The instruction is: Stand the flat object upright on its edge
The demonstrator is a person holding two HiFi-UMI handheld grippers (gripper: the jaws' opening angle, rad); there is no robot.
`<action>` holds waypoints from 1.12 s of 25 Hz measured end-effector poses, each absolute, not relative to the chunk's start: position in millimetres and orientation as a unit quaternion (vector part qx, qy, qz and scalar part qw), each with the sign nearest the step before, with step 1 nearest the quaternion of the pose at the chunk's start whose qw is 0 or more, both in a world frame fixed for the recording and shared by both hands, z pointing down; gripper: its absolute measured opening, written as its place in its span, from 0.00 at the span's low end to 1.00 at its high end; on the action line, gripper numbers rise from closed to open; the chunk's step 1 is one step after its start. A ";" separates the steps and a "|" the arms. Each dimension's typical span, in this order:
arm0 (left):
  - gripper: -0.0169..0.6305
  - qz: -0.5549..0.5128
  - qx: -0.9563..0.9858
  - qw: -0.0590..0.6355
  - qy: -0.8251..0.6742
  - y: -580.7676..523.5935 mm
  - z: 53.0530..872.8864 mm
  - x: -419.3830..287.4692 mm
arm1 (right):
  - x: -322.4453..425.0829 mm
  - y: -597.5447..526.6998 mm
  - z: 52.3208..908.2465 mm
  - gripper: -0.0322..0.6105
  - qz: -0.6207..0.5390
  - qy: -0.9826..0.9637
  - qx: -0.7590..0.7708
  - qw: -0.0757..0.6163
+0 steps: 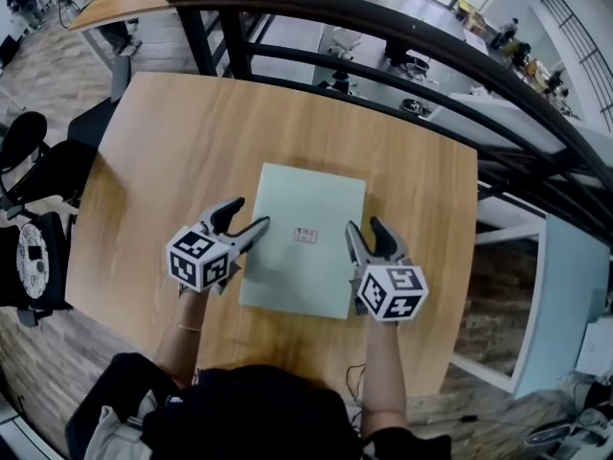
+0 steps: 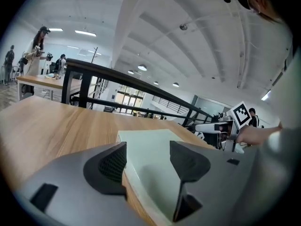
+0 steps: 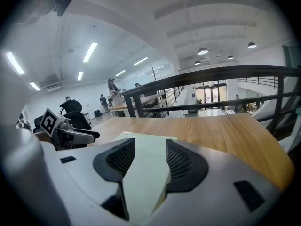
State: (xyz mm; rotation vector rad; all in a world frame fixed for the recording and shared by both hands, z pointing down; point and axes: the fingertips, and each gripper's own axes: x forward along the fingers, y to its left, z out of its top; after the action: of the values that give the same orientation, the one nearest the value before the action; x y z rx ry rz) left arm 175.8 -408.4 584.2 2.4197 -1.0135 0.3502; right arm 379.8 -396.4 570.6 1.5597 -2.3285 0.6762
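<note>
The left claw (image 1: 251, 214) stands open at the left edge of the flat object (image 1: 297, 271), a pale green rectangular sheet lying flat on the wooden bench (image 1: 163, 142). In the left gripper view that edge runs between the two spread pads: one pad hangs over bare wood, the other over the green surface, and neither presses on it. The right claw (image 1: 364, 226) is open too, at the sheet's right edge, with the green surface showing between its pads and no grip on it.

Only the head view shows the small label (image 1: 306, 236) in the middle of the sheet's top face and the dark railing (image 1: 402, 36) beyond the bench. Each gripper view shows the other gripper's marker cube across the sheet, and standing people far off.
</note>
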 end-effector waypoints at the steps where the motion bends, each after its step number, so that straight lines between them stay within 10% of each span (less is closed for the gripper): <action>1: 0.45 0.133 0.885 0.251 -0.370 -409.4 589.7 177.5 | 382.2 -397.3 575.6 0.36 0.237 -0.799 0.537 0.133; 28: 0.49 0.153 0.859 0.338 -0.353 -430.7 651.4 193.6 | 383.7 -412.5 649.0 0.42 0.339 -0.776 0.512 0.142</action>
State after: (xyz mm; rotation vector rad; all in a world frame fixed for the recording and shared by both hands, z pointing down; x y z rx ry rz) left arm 193.6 -430.7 651.4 2.2380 -0.9210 0.3990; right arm 383.7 -412.5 649.0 1.4769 -2.2400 0.9791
